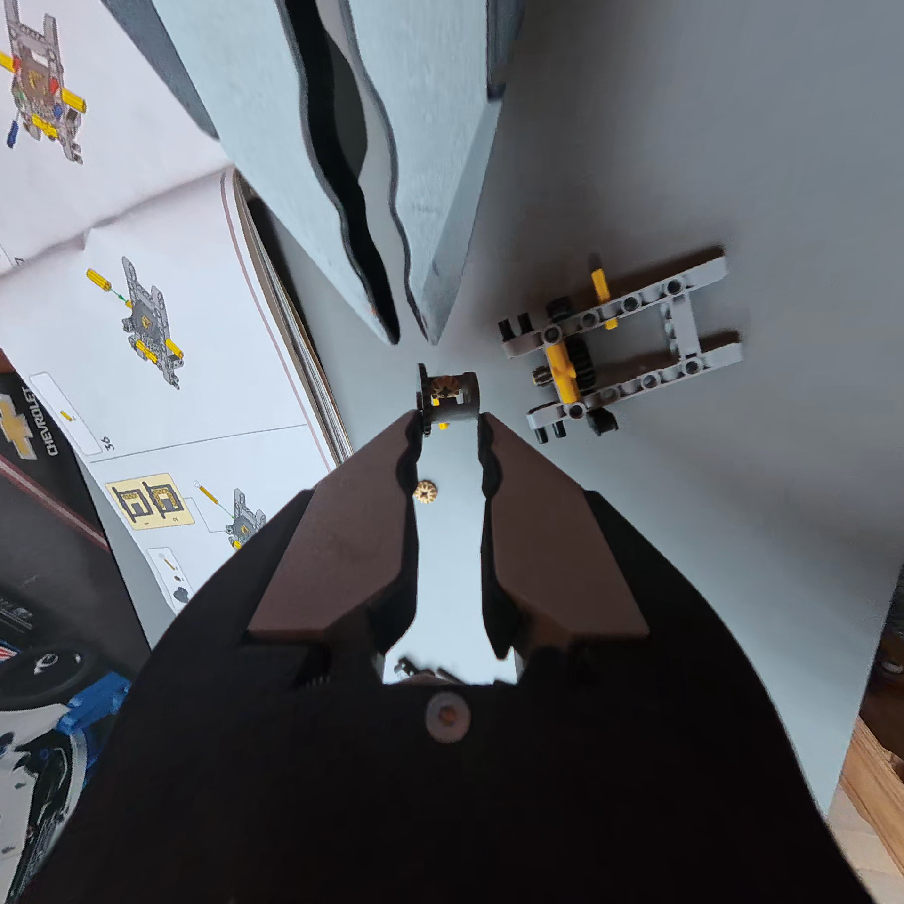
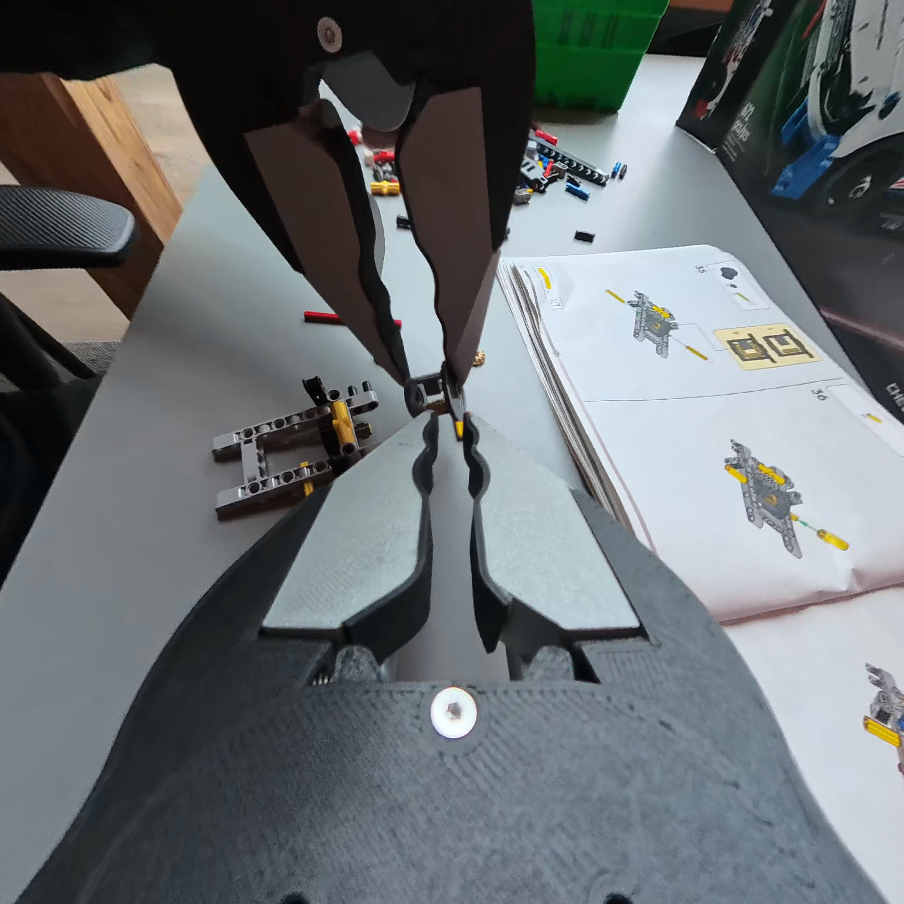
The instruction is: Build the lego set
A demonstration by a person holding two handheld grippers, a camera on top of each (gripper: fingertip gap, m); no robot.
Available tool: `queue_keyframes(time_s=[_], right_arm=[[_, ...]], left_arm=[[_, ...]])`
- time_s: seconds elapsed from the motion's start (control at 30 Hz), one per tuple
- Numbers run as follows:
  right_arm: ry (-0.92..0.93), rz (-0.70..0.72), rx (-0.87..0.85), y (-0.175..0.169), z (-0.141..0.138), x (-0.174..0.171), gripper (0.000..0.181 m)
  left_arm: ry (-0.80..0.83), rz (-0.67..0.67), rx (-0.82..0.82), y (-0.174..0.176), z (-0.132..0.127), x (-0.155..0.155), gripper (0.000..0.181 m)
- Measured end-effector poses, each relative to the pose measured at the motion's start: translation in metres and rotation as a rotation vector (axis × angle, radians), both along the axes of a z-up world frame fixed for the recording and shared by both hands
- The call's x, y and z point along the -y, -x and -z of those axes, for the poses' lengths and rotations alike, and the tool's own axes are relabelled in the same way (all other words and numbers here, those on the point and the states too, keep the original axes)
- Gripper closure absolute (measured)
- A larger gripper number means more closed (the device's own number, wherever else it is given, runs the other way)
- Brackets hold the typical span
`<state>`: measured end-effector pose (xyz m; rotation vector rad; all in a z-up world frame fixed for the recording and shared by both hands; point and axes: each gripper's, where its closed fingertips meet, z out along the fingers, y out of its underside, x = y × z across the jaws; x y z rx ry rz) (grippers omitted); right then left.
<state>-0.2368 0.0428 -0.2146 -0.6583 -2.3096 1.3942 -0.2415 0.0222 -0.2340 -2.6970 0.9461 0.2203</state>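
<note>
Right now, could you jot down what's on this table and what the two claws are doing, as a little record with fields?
Surface: grey table
Left gripper: brown fingers clamped on a dark grey gear housing holding a tan gear
Right gripper: grey fingers nearly closed at a yellow axle sticking from that housing; a grip cannot be told
Loose tan gear: on the table, between the left fingers
Grey beam frame: lies beside them, untouched
Instruction booklet: open
Spare parts pile: far end
</note>
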Motion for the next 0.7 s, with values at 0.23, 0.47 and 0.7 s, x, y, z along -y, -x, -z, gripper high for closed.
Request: queue_keyframes(time_s=[0.23,0.47,0.7], right_arm=[[-0.059,-0.015,-0.051,-0.001,0.003,0.009,0.176],[-0.082,0.001,-0.075,-0.001,0.002,0.01,0.181],[0.019,0.053,-0.039,0.001,-0.008,0.009,0.181]], left_arm=[[0.009,0.038,0.012,-0.009,-0.003,-0.003,0.162],[-0.002,0.028,0.018,-0.011,-0.006,-0.004,0.161],[-0.167,-0.148,0.086,-0.01,-0.021,-0.005,0.157]])
